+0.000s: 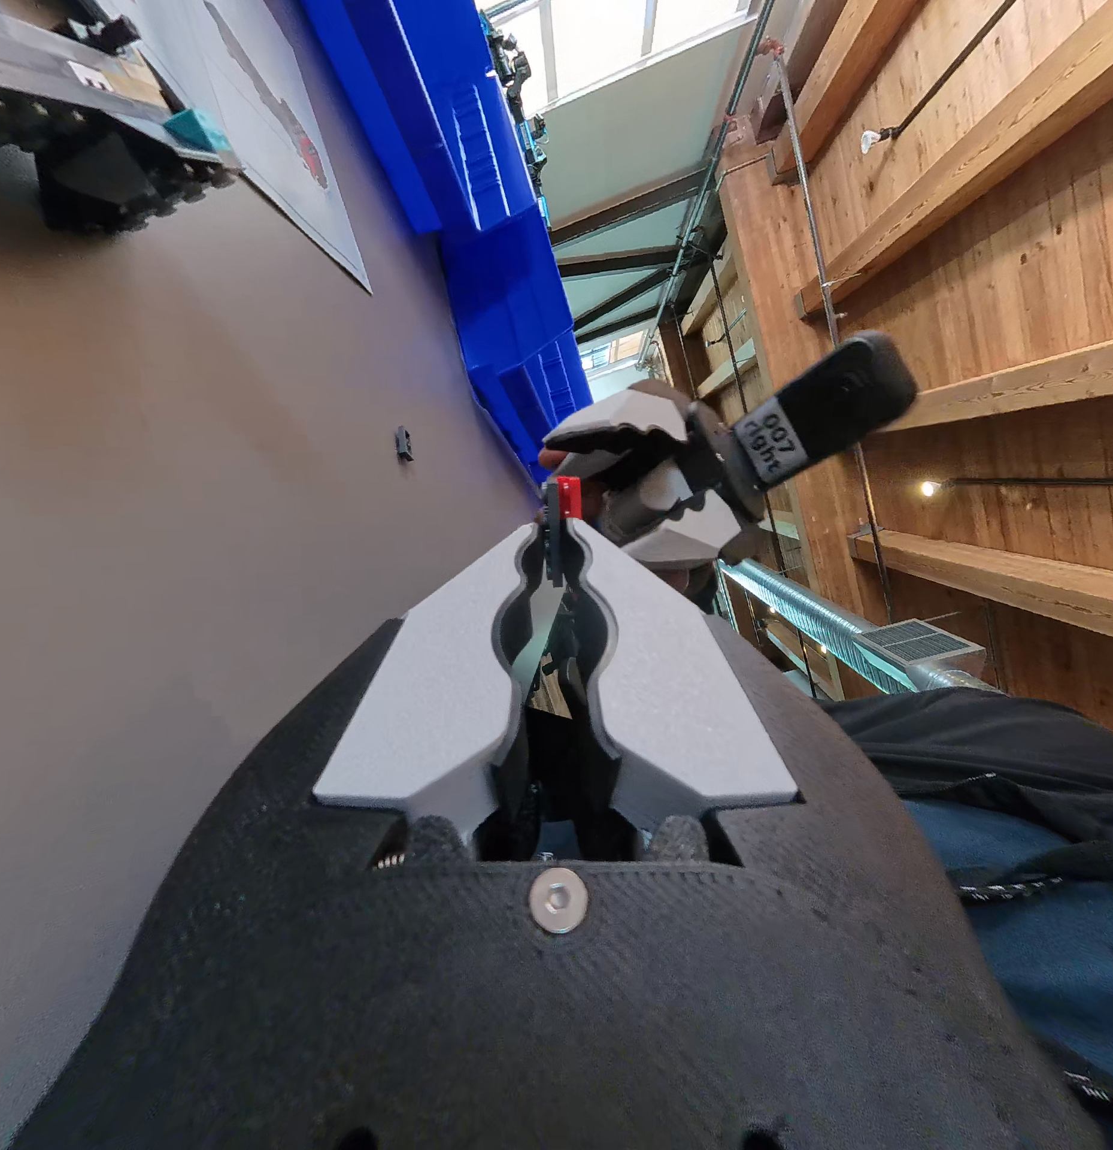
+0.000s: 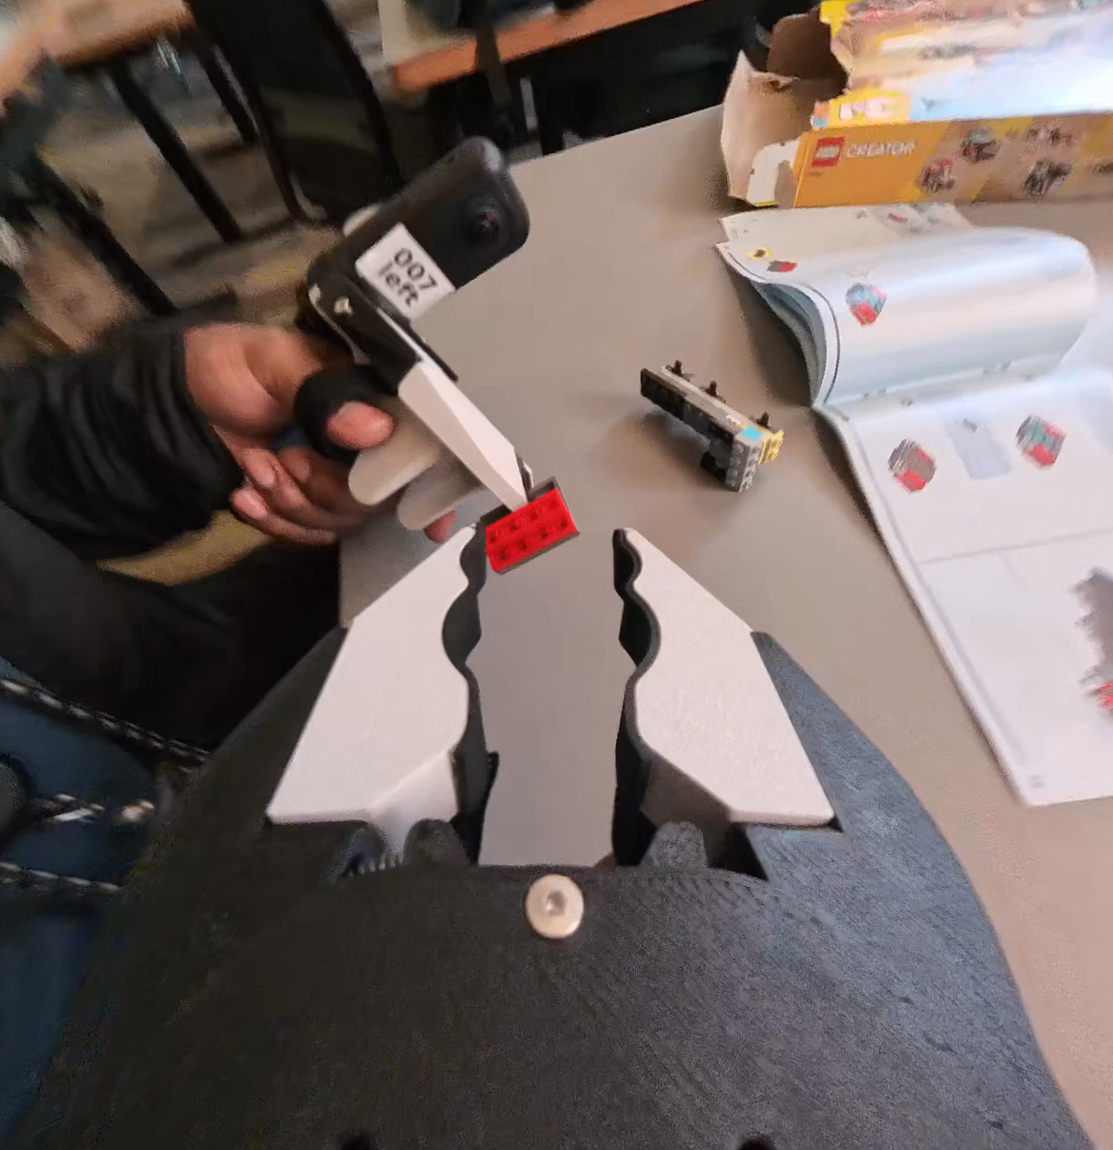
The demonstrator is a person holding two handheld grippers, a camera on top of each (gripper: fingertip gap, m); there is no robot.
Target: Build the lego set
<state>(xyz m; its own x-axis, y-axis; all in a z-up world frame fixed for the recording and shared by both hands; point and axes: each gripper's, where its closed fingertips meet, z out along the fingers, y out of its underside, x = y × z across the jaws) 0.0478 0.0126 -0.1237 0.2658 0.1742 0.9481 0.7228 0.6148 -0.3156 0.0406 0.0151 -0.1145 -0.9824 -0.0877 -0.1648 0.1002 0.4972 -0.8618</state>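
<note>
Holding the small red studded plastic plate on its dark grey base [image 2: 532, 530] by one edge, my left tongs [image 1: 555, 535] were clamped on it, leaving its face free at frame centre. My right tongs [image 2: 544, 541] stood apart just below it, empty, probably to take the free side. I judged the grey-and-black brick assembly [image 2: 715, 423], right of centre on the grey surface [image 2: 603, 311], awaited it.

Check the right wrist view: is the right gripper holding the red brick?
No. The right gripper stands open and empty beside the red brick, which the left gripper pinches by its dark plate.
</note>
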